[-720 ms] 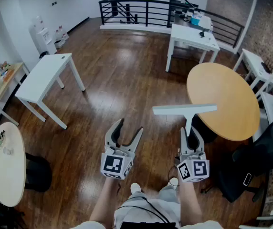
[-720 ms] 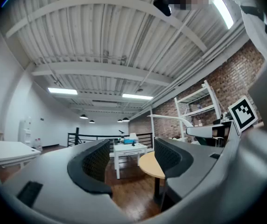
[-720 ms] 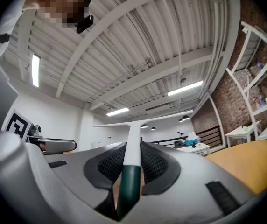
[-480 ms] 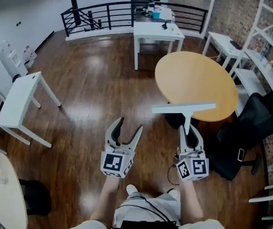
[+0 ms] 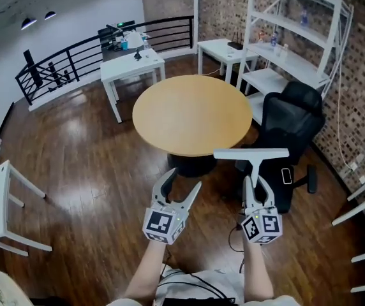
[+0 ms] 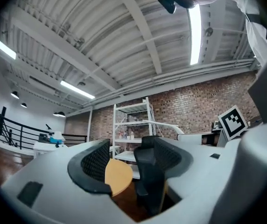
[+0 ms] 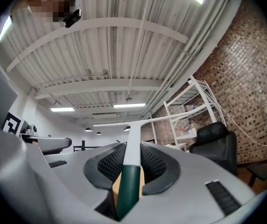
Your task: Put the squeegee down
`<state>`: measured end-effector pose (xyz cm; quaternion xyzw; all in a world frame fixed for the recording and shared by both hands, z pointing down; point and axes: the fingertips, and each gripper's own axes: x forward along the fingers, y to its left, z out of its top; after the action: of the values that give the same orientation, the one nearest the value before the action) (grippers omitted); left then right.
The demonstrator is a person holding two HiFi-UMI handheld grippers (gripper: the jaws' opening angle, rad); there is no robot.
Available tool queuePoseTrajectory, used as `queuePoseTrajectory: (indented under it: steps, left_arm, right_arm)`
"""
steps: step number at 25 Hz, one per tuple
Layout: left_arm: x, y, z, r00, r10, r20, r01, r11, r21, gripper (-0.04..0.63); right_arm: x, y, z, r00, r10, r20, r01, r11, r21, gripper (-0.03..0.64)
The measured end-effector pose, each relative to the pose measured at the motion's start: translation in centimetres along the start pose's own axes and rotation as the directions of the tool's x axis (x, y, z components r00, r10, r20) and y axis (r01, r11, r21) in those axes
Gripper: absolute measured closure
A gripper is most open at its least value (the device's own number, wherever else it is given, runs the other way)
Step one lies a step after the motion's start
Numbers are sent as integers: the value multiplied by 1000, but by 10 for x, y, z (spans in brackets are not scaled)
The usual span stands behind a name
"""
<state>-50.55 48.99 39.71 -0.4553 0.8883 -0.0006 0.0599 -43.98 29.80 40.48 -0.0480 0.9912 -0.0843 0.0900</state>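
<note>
While both grippers hung on the near side of the round table [image 5: 192, 113], the left gripper [image 5: 184, 178] was off its near edge, jaws spread, nothing between them. Only the left gripper view caught the table's tan top through that gap. To the right, the right gripper [image 5: 257, 182] was clamped on the squeegee [image 5: 251, 153], its white blade crosswise in the air off the table's near-right rim. The dark green handle pinched between the pads [image 7: 154, 164] showed only in the right gripper view. The black chair [image 5: 294, 116] stood right of the table.
</note>
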Motion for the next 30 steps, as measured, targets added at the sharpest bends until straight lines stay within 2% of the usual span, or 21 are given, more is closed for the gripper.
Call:
queuePoseTrajectory:
  steps: [4,8,10,13,15,18,21,24,26,28,30]
  left_arm:
    - [38,-69,-3,997,-83,-10,83,997,-10,304]
    - [68,-139,-2,993,-112,22,112,994,16,304]
    - [86,-182,-4,987,-158,22,158,987,7,304]
    - [116,-250,-16,961,-276,8,276,961,3,304]
    - [136,-297,-18,931,-366,-1,366,931,-20,304]
    - [164,-364,-29,859,-512,-11,512,859,9,304]
    - [193,-420,-33,790,-613,12,613,790,0,304]
    - [225,-479,-38,703,-711,27,711,702,-34,304]
    - [246,-528,-47,627,-778,46,779,625,-50,304]
    - [259,-579,-48,536,-842,69,844,533,-57,304]
    - [267,-619,-38,452,-888,83,892,449,-57,304]
  right_arm:
    - [-42,-83,14,994,-106,32,105,994,8,508]
    - [-90,-144,25,987,-156,37,156,988,-20,508]
    - [-123,-177,24,976,-214,37,215,976,-21,508]
    - [-177,-230,27,941,-338,36,338,941,-13,508]
    - [-212,-261,33,908,-417,36,418,908,-11,508]
    - [-265,-301,43,840,-540,59,541,841,-7,508]
    - [-305,-330,55,773,-629,89,633,774,-23,508]
    - [-343,-365,64,671,-731,122,738,675,-14,508]
    - [-372,-390,72,590,-794,144,804,595,-16,506]
    - [-400,-410,83,510,-845,160,858,512,-31,508]
    - [-420,-428,97,448,-874,189,892,451,-26,508]
